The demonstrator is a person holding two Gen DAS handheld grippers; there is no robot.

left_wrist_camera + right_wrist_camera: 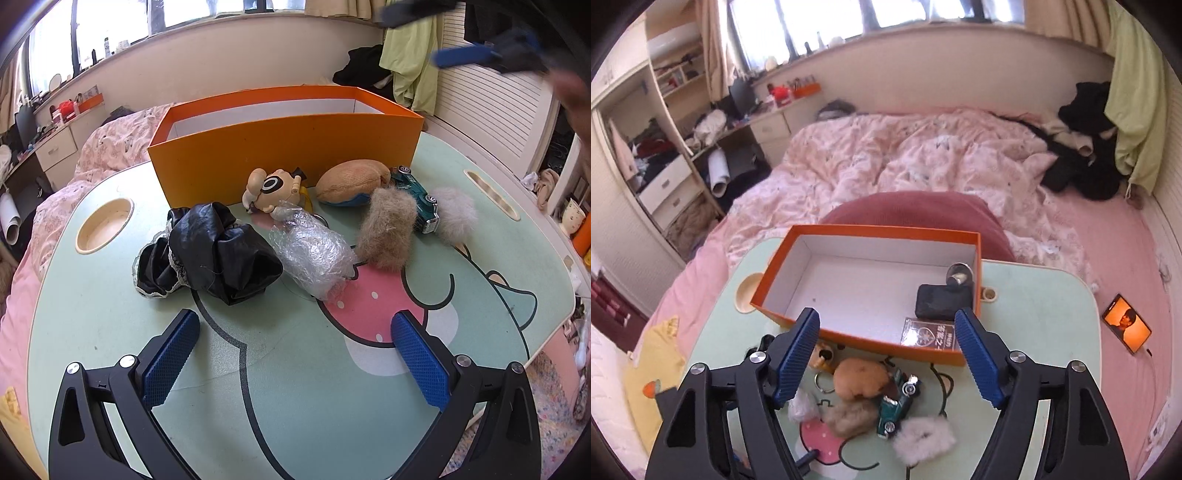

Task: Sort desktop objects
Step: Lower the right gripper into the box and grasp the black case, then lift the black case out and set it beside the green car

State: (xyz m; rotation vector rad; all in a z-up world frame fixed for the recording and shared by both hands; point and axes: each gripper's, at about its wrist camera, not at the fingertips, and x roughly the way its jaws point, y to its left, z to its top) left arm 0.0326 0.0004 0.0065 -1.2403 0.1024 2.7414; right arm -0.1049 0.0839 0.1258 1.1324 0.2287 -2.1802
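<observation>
Both tongs are held apart and empty, the left tongs (295, 354) low, the right tongs (886, 354) above. At twelve o'clock on the counter (110, 314), a soft, light black cloth (221, 251) could probably be pinched anywhere.

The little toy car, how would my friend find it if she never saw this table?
Start at the big orange box on the green cartoon table. In front of its right end lies a heap of soft things; the toy car sits there, wedged between a brown fur puff and a grey one. It is the only hard, shiny teal thing, with small silver wheels.
</observation>
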